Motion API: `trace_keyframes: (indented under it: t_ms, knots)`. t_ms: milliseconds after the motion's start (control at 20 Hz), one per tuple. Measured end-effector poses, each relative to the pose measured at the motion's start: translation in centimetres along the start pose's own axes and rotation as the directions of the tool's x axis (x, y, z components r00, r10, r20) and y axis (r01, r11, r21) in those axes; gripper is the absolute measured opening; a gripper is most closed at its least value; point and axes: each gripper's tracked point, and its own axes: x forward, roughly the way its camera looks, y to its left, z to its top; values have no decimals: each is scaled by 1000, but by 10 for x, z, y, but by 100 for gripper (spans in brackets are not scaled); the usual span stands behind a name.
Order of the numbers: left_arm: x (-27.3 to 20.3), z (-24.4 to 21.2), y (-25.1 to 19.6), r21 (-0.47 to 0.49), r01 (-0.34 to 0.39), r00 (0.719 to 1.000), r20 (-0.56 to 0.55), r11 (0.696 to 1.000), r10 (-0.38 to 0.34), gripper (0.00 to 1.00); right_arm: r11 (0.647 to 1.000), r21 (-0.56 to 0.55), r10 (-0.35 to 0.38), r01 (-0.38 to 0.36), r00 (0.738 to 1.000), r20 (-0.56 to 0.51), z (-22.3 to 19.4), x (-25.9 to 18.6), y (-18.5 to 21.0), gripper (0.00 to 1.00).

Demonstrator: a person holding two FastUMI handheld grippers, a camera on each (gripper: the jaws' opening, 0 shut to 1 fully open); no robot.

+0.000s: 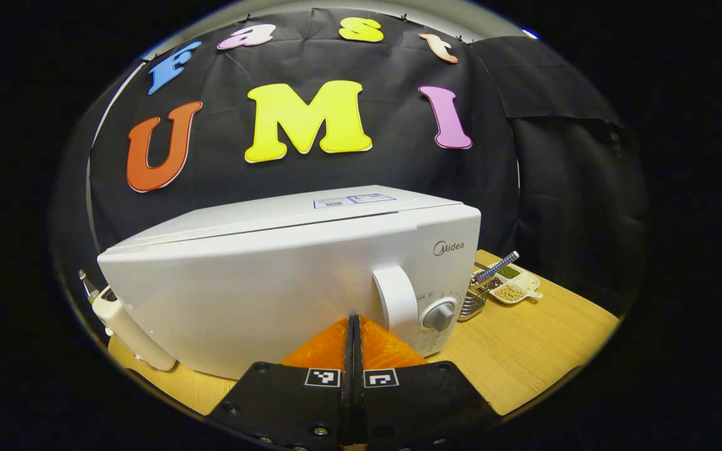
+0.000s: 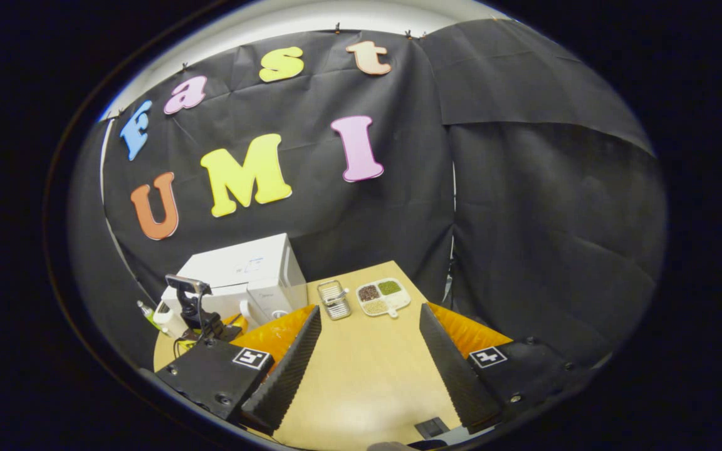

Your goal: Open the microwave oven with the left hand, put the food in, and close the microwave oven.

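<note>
The white microwave [image 1: 286, 275] stands on the wooden table with its door closed; a curved white handle [image 1: 395, 297] and a round knob [image 1: 439, 315] sit at its right end. My left gripper [image 1: 353, 322] is shut with nothing between its fingers, its tips close to the door just left of the handle. A white divided dish of beans and grains [image 2: 383, 295] lies on the table to the right of the microwave [image 2: 245, 272]. My right gripper [image 2: 368, 310] hangs open above the table, well short of the dish, and holds nothing.
A small metal rack [image 2: 334, 291] lies between the microwave and the dish. A white bottle-like object [image 1: 138, 335] stands at the microwave's left end. Black cloth walls close the back and right. Bare wooden tabletop [image 2: 367, 369] stretches under my right gripper.
</note>
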Motion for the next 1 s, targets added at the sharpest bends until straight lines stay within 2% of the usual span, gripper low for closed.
trace_keyframes:
  t_ms: [200,250,300,450,500,550,600,700,900,950,1000]
  knots:
    - [4,-1,3,-42,-23,998,-55,999,21,0,999,-39,28,-28,1000,-5,-1,-14,16,100]
    - [-3,-6,1,-49,-30,997,-71,998,27,0,998,-45,33,-33,999,-5,0,-18,19,92]
    - [-11,-13,2,-60,-41,996,-85,997,36,0,998,-51,36,-36,999,-2,-1,-19,20,100]
    - [-60,-47,-9,-147,-14,985,-174,989,-12,0,996,-83,44,-41,999,26,0,-21,24,100]
    - [-79,-58,-12,-170,-16,983,-184,985,-16,34,994,-96,48,-45,998,30,-1,-19,27,100]
    - [-93,-65,-12,-174,-28,981,-194,984,-7,65,993,-109,56,-52,998,29,-2,-16,32,92]
    - [-110,-74,-8,-158,-50,976,-219,986,14,93,991,-119,71,-66,997,32,-3,-13,39,100]
    - [-146,-76,3,-110,-77,972,-230,991,50,95,985,-141,103,-97,994,30,-4,-5,56,100]
    - [-210,-12,37,-99,-101,992,-89,990,92,94,973,-162,176,-166,983,49,-6,3,95,100]
    - [-225,8,47,-99,-113,993,-51,989,108,94,969,-167,194,-183,979,55,-6,2,104,92]
    - [-240,28,58,-106,-131,991,-10,986,131,94,965,-174,211,-197,975,66,-5,0,112,100]
